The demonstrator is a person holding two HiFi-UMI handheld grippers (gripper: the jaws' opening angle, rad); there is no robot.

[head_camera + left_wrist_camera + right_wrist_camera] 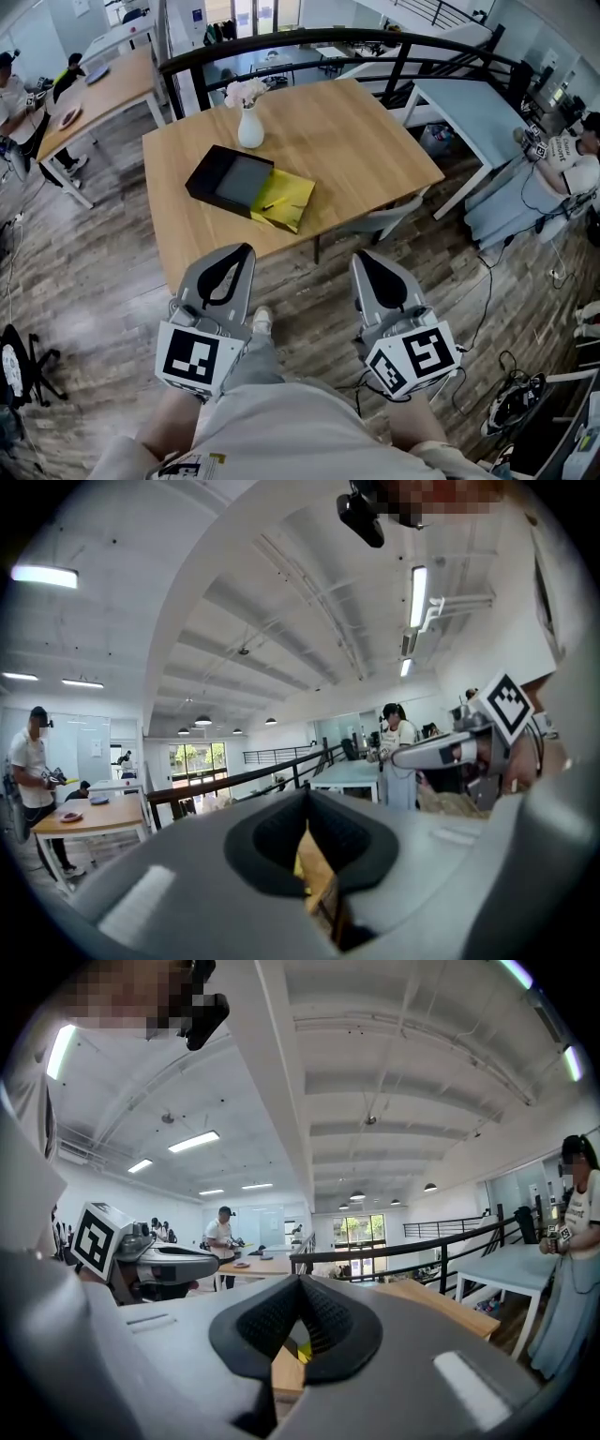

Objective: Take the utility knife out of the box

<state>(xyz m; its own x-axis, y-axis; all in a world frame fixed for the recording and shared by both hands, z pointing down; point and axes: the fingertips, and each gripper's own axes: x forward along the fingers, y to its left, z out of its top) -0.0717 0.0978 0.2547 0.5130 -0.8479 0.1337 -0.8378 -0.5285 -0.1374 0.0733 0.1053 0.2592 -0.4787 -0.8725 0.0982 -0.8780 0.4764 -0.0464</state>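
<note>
The head view alone shows the layout. A wooden table carries a white vase with pale flowers. Just in front of the vase, on the side nearer the person, lies a black box, open, with a grey inside. A yellow packet touches the box on the side away from the vase. A thin dark thing lies across the packet's edge. It is too small to tell whether it is the utility knife, and no view shows the knife clearly.

Both tools are well apart from the vase, short of the table's near edge and over the wood floor, above the person's legs. The left tool and the right tool sit side by side, each pointing towards the table.

The gripper views give what the head view cannot, the jaws close up. In the left gripper view the jaws meet at the tips with nothing held. Only a sliver of yellow and wood shows through the slot behind them. The right gripper view shows the same: tips pressed together and empty, with a strip of table and a spot of yellow beyond.

These two views also show the white ceiling, the strip lights and a black railing. Each catches the other tool alongside. A standing person is by a far table.
</note>
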